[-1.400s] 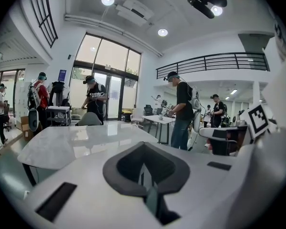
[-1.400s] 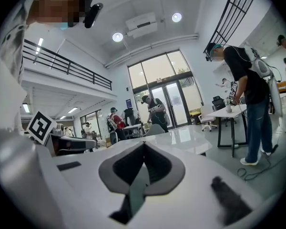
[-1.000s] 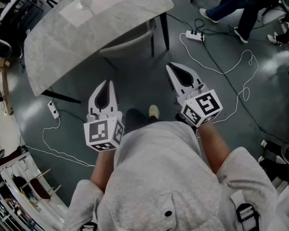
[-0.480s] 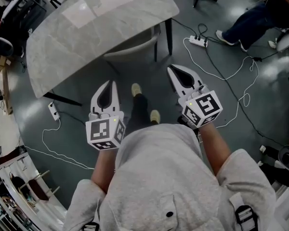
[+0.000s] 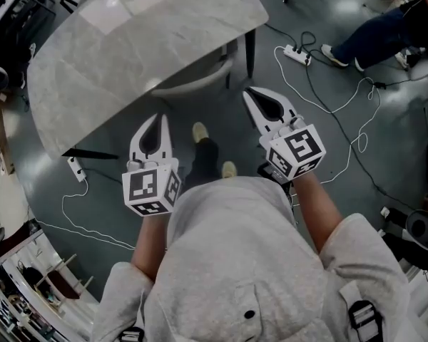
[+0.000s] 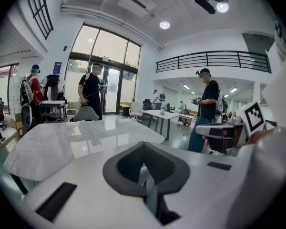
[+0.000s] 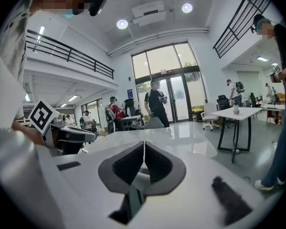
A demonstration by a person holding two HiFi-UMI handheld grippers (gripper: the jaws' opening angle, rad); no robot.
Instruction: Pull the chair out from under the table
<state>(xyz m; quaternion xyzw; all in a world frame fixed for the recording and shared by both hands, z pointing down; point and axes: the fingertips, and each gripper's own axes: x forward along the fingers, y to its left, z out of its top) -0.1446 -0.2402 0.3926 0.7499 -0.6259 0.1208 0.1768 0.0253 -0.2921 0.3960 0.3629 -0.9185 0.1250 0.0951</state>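
Observation:
A pale chair (image 5: 200, 77) is tucked under the marble table (image 5: 128, 41), with only its curved backrest and one dark leg (image 5: 250, 48) showing past the table edge. My left gripper (image 5: 159, 118) is shut and empty, its tip just short of the table's near edge, left of the chair. Also shut and empty, my right gripper (image 5: 248, 92) is close to the chair's right side, apart from it. In the left gripper view the closed left gripper (image 6: 143, 146) points over the tabletop (image 6: 81, 140). The right gripper view shows the same for the right gripper (image 7: 144, 144) and tabletop (image 7: 186, 137).
A white power strip (image 5: 298, 54) and looping cables (image 5: 357, 137) lie on the grey floor at right. Another power strip (image 5: 77, 168) lies at left. A seated person's legs (image 5: 374, 27) are at the upper right. My feet (image 5: 200, 130) stand between the grippers.
I have stepped toward the table. Both shut grippers have moved forward with me, closer to the table edge and the chair.

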